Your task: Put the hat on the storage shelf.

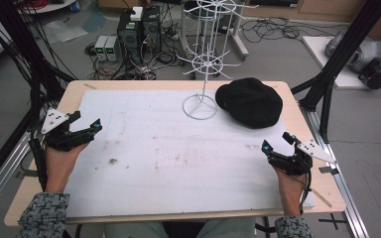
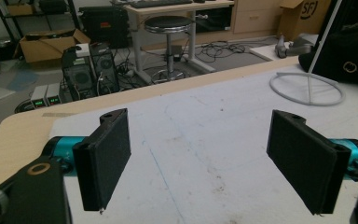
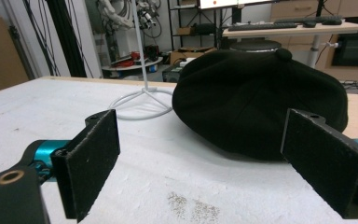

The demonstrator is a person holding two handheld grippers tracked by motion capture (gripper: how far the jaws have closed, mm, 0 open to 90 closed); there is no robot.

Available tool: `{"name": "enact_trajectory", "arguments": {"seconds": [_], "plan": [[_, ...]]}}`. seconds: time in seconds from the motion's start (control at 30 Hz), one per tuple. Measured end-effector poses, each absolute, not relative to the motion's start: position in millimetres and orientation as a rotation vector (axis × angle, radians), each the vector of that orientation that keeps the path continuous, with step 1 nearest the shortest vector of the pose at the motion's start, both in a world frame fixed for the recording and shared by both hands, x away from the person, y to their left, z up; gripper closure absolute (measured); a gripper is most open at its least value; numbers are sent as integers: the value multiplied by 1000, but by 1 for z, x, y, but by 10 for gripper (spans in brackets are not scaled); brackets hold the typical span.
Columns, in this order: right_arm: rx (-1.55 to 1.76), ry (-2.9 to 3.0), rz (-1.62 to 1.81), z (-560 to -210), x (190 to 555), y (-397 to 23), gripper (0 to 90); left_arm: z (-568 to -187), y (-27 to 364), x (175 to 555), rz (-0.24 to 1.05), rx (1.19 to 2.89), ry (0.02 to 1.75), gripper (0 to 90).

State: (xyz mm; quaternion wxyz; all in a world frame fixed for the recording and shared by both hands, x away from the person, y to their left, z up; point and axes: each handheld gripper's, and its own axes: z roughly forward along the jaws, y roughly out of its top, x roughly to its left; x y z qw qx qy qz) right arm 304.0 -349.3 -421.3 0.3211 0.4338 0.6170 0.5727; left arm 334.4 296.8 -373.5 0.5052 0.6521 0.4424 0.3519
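- High view: a black cap (image 1: pixel 249 101), round, soft and panelled, lies flat at the upper right of the table (image 1: pixel 178 85), just beside the white wire stand (image 1: pixel 204 59).
- Right gripper view: a button tops the cap's crown.
- Right claw (image 1: pixel 277 142), lower right, is released and empty.
- Left claw (image 1: pixel 85 120), at the left, is likewise released.

Black cap (image 3: pixel 256 100): matt, soft woven cloth with a felt-like nap, sewn in panels with a cloth button on top. White rack (image 1: pixel 206 54): thin wire with a smooth, coated, faintly glossy finish; table (image 1: pixel 188 85) edge pale wood, smooth; white mat (image 1: pixel 178 148) matt, finely grained like foam, stained and scuffed in places. Pads (image 3: pixel 91 163) of right gripper (image 3: pixel 214 163) and left gripper (image 2: pixel 209 163): black, matt, rough foam-like facing on smooth black plastic, with glossy teal metal behind
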Motion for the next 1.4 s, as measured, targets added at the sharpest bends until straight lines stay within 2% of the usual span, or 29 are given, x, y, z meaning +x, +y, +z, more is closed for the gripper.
{"name": "enact_trajectory", "arguments": {"seconds": [0.57,1.13,1.4], "plan": [[1104,1627,1475,-411,315,-344,107,-373,301,331,843,1563,1080,219],[1066,1669,1393,-380,377,-361,108,-373,301,331,827,1553,1065,217],[1074,1672,1381,-376,411,-364,108,-372,301,330,833,1552,1057,217]]}}
